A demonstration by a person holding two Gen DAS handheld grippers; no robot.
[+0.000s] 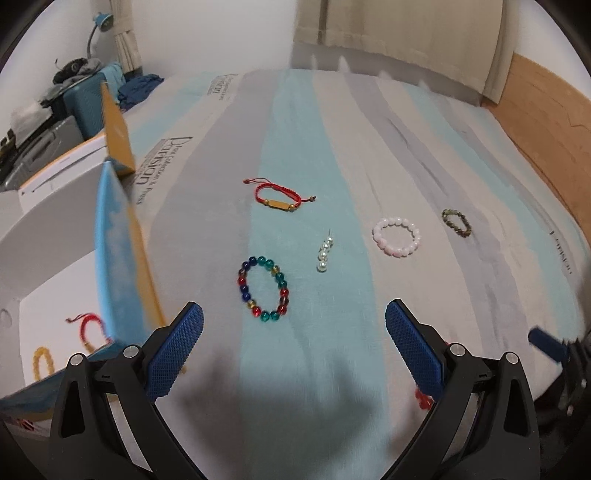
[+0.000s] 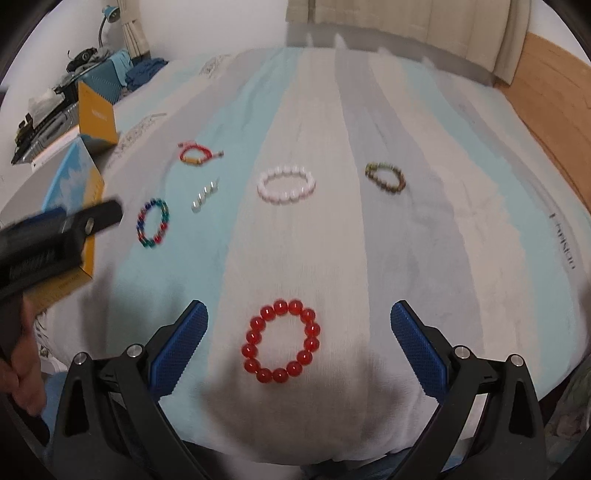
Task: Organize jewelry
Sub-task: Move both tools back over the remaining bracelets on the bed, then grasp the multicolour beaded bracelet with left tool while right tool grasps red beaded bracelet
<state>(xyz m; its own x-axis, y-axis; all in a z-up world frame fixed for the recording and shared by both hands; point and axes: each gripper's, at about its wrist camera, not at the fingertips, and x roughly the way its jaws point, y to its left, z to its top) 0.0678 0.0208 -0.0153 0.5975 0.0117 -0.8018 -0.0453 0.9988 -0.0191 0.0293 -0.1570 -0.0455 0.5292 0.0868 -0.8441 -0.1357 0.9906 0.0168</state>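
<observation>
Several bracelets lie on a striped bed cover (image 1: 332, 129). A multicoloured bead bracelet (image 1: 263, 290) lies just ahead of my open, empty left gripper (image 1: 294, 339). Beyond it are a pearl strand (image 1: 325, 250), a red cord bracelet (image 1: 279, 194), a pink bead bracelet (image 1: 396, 237) and a dark olive bracelet (image 1: 457, 222). A red bead bracelet (image 2: 281, 340) lies between the fingers of my open right gripper (image 2: 299, 341), untouched. An open box (image 1: 55, 295) at the left holds a red cord bracelet (image 1: 88, 325) and a yellow bead bracelet (image 1: 43, 362).
The box's blue and orange flaps (image 1: 122, 258) stand up beside my left gripper. A suitcase and clutter (image 1: 74, 96) sit at the far left. Curtains (image 1: 399, 33) hang behind the bed, with wood floor (image 1: 546, 122) at the right. The left gripper (image 2: 55, 229) shows in the right wrist view.
</observation>
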